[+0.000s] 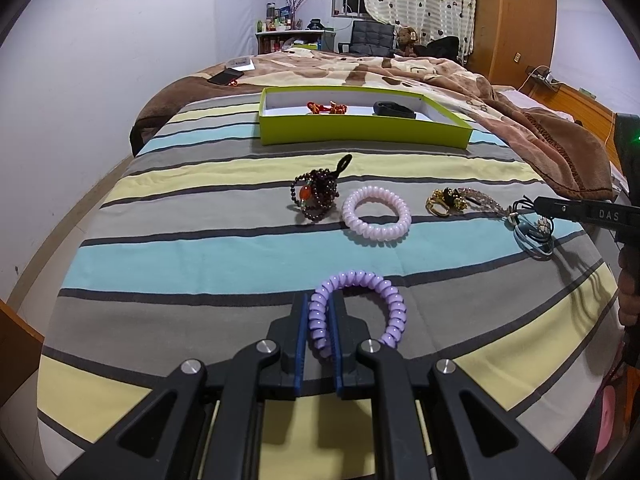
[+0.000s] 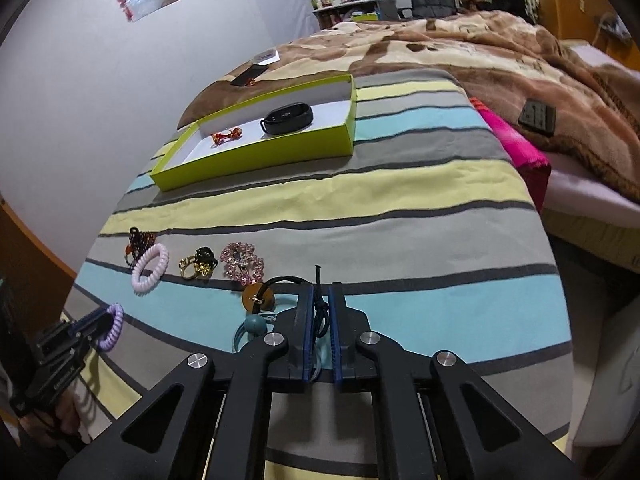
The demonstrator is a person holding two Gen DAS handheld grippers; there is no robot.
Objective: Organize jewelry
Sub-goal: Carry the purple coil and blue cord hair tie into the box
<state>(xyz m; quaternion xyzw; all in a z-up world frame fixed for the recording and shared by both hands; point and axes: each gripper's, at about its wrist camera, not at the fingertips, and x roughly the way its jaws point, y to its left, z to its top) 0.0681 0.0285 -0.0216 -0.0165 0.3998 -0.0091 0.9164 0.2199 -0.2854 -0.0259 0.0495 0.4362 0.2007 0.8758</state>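
Observation:
My left gripper (image 1: pixel 319 300) is shut on a purple spiral hair tie (image 1: pixel 390 304), just above the striped bedspread; it also shows in the right wrist view (image 2: pixel 111 327). My right gripper (image 2: pixel 320 292) is shut on a black cord (image 2: pixel 319 304) of a bundle with an amber disc (image 2: pixel 258 298) and a teal bead (image 2: pixel 255 325). A lime green box (image 1: pixel 360 130) at the back holds a red ornament (image 1: pixel 328 109) and a black band (image 2: pixel 287 118).
On the bedspread lie a dark bead bracelet (image 1: pixel 314 196), a pink spiral tie (image 1: pixel 377 216), a gold and black ring piece (image 1: pixel 444 200) and a pink crystal brooch (image 2: pixel 244 266). A brown blanket (image 1: pixel 500 116) lies to the right. A phone (image 1: pixel 225 77) lies behind the box.

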